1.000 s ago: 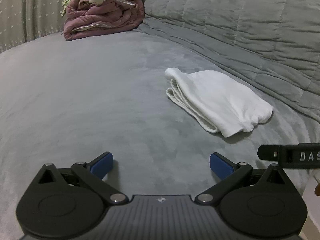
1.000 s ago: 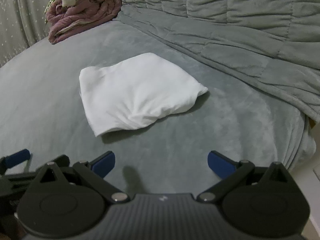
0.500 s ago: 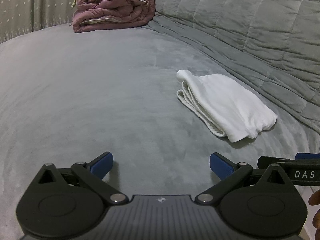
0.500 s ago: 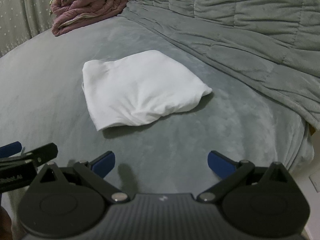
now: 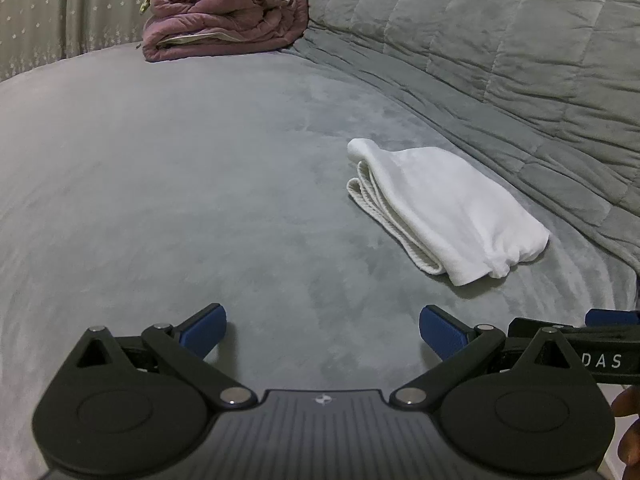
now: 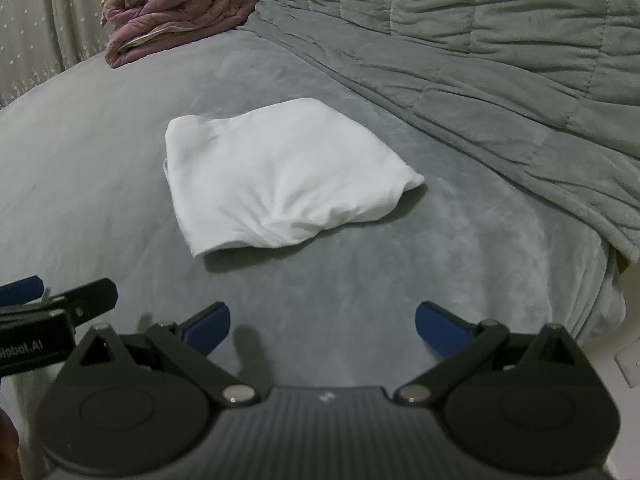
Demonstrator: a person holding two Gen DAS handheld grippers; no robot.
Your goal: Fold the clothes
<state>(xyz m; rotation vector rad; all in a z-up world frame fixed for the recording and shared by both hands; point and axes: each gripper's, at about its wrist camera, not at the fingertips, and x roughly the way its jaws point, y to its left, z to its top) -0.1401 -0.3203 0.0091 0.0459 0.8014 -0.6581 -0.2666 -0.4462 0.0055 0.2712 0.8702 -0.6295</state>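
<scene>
- My left gripper [image 5: 322, 330] hangs low over the grey plush bedspread [image 5: 180, 184] with its blue-padded fingers [image 5: 204, 328] spread wide and nothing between them; its own black body cuts off the bottom of that view
- My right gripper [image 6: 322, 327] is likewise released and empty; in the left wrist view only a sliver of it shows at the right edge, half hidden behind a black linkage
- The folded white cotton garment [image 6: 280, 172] lies flat on the bedspread ahead of both grippers, apart from each; from the left wrist camera I see its stacked ribbed edges [image 5: 384, 216], but I cannot make out what kind of garment it is
- A rolled mauve quilted blanket [image 5: 224, 20] sits far back; the pale and green-patterned items on top of it are cut off by the frame
- A grey quilted comforter [image 6: 480, 40] lies bunched along the right; a dark fingertip [image 5: 628, 436] is barely visible at the corner
</scene>
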